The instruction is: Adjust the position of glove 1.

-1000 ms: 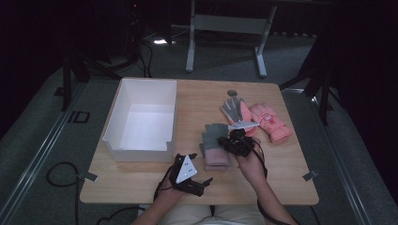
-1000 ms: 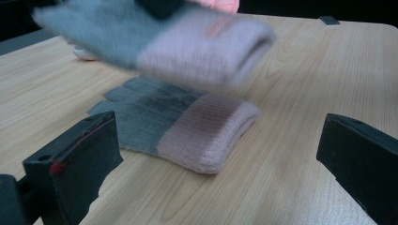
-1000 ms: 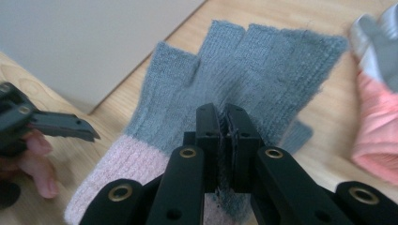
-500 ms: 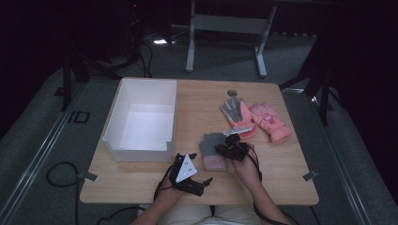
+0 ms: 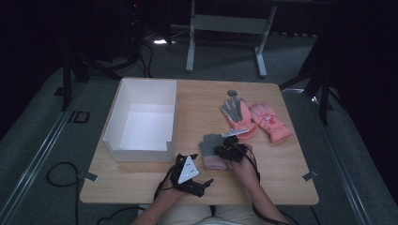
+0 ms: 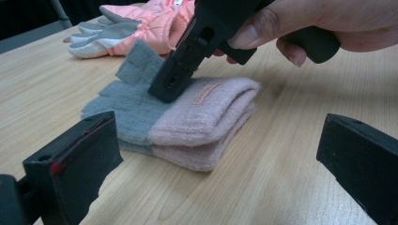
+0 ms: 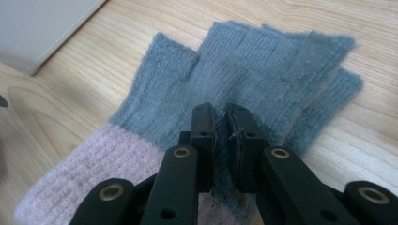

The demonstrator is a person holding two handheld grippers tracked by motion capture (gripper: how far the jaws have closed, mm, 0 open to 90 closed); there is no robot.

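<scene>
A pair of knit gloves (image 5: 212, 154) with grey fingers and pink cuffs lies stacked on the table in front of the person. My right gripper (image 5: 224, 151) points down onto the top glove (image 7: 244, 61). In the right gripper view its jaws (image 7: 221, 115) stand almost together with a ridge of grey knit between them; they have just been opening slightly. In the left gripper view the stack (image 6: 187, 117) lies ahead, with the right gripper (image 6: 171, 89) pressing on it. My left gripper (image 5: 199, 177) rests at the front edge, open (image 6: 220, 164), with nothing between its jaws.
Two pink padded gloves (image 5: 270, 122), one palm-up with a grey palm (image 5: 237, 115), lie behind the knit pair. A white open box (image 5: 141, 151) stands at the left. A small round metal piece (image 5: 232, 93) sits near the far edge.
My right gripper has come down and a little toward the person, from beside the pink gloves onto the knit stack. The left gripper has stayed put.
</scene>
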